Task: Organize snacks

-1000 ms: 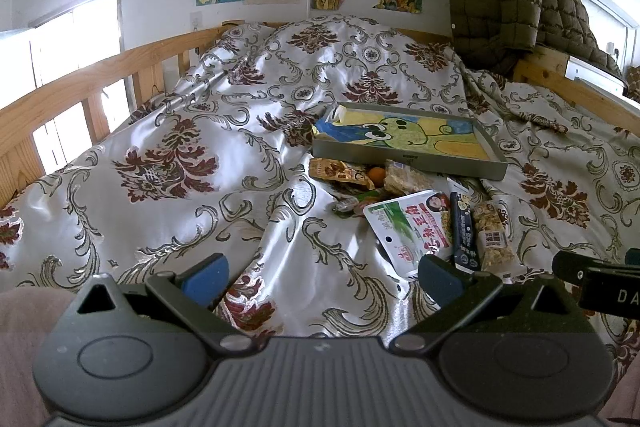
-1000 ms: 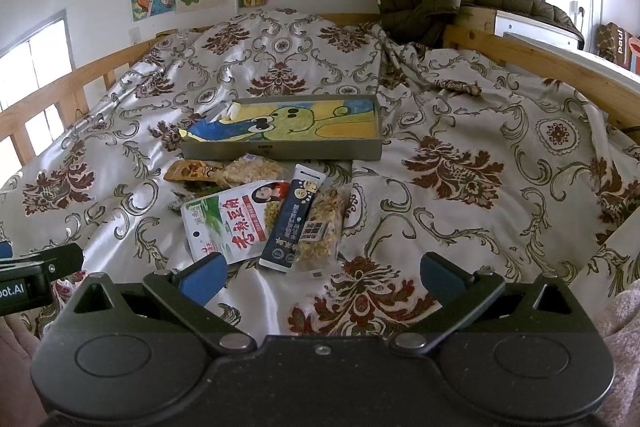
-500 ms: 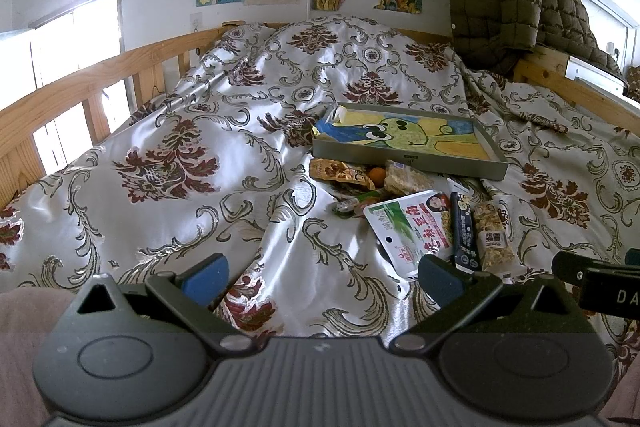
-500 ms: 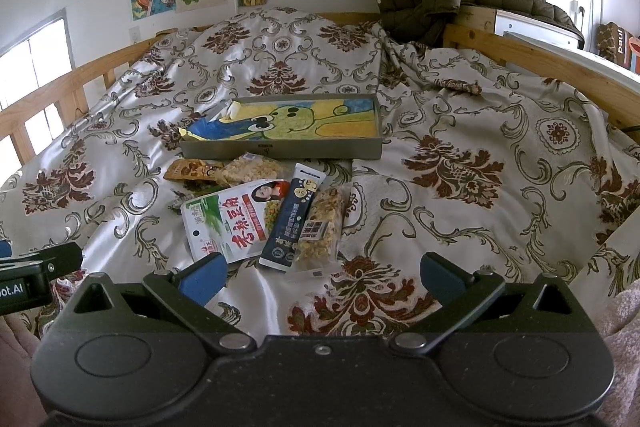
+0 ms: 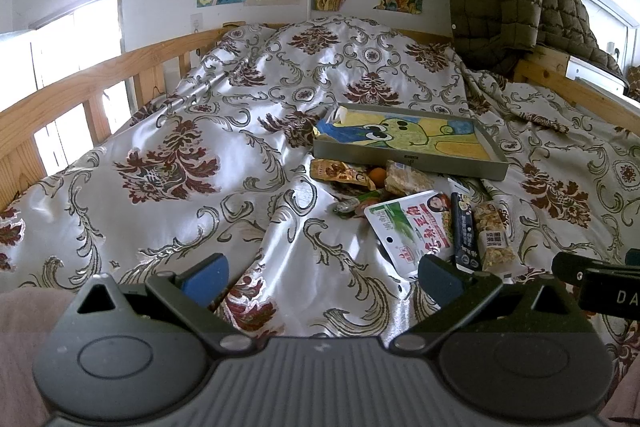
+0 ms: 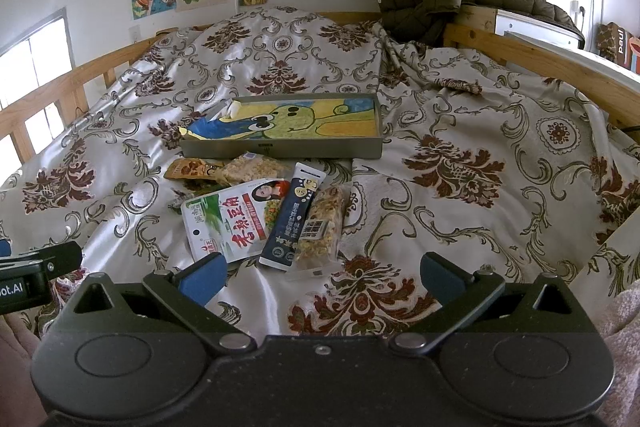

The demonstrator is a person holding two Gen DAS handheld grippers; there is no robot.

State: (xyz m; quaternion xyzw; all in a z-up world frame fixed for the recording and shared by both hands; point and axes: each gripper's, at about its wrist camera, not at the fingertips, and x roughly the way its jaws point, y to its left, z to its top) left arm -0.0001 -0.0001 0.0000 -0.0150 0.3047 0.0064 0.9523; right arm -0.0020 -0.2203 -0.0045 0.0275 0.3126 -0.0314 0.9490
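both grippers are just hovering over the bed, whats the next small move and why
Probably ease the right gripper forward and down onto the clear granola bar. It lies nearest that open gripper, at the pile's right edge, beside the dark blue stick pack. The grey tray behind the pile holds no snacks yet, and the left gripper sits farther off.

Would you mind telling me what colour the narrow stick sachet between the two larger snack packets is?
The stick sachet is dark navy with white print, clearest in the right wrist view.
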